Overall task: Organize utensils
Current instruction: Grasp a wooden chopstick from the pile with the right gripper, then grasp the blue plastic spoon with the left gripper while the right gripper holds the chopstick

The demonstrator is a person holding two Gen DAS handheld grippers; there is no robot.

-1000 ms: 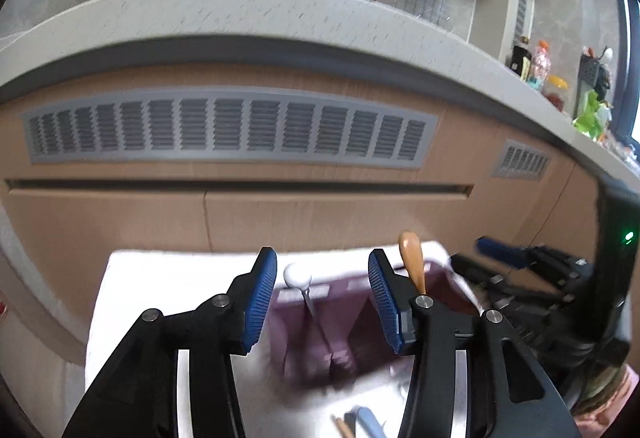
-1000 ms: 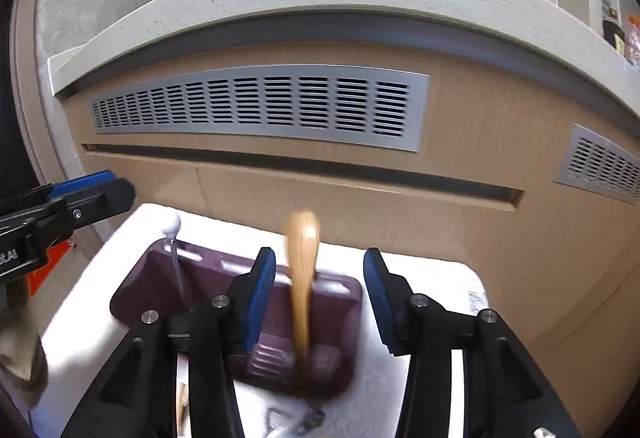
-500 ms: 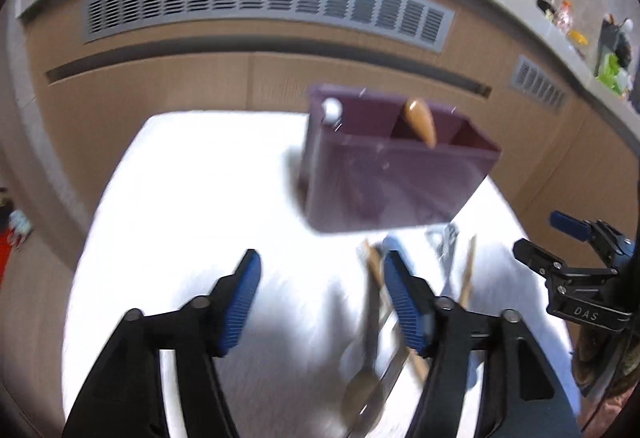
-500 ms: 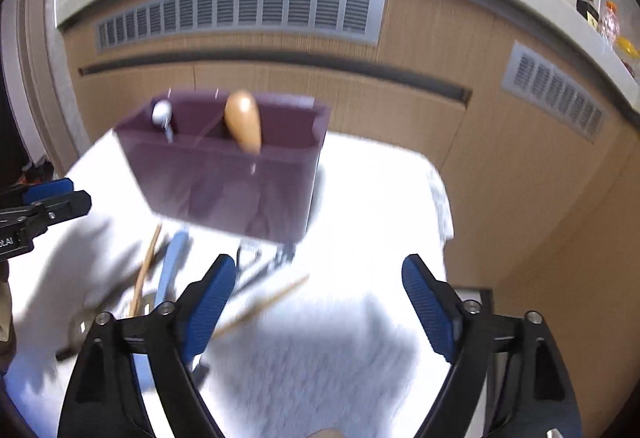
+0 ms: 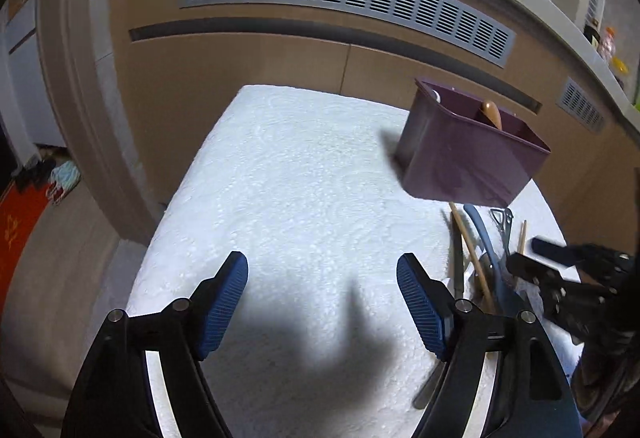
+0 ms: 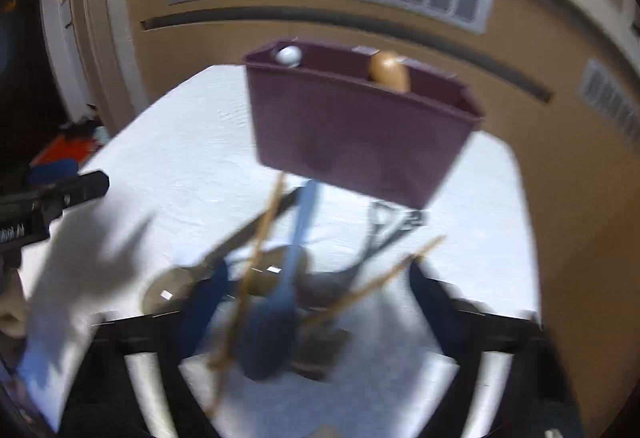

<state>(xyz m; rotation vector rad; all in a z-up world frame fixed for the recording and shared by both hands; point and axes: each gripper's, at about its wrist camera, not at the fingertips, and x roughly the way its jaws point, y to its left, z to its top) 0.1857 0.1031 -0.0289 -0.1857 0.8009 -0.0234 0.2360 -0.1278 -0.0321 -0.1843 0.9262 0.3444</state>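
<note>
Left wrist view first: what is seen between the fingers?
Only the white cloth (image 5: 300, 177) is seen there. The left gripper (image 5: 320, 278) is held wide, its jaws have just been opening, and nothing is gripped.

Where is the box found?
The purple box (image 5: 460, 157) is seen standing on the cloth, up and to the right, near the brown cupboard (image 5: 240, 85). A wooden handle (image 5: 492, 113) is seen sticking out of it near the middle.

And the loose things?
They are seen in a pile on the cloth just in front of the box — a blue spoon (image 6: 280, 310), a metal spoon (image 6: 168, 290), thin wooden sticks (image 6: 260, 238) and a dark wire tool (image 6: 380, 226). They are crossed over each other.

What is shown of the right gripper (image 6: 316, 270)?
It is pointed down at the pile. Its jaws have just been closing, yet in the blurred picture they are seen well apart. The blue spoon and a stick are seen between them, but no pad is seen pressed on anything.

Is anything else seen in the box?
A white ball top (image 6: 289, 55) is seen at its left end — well apart from the wooden handle.
</note>
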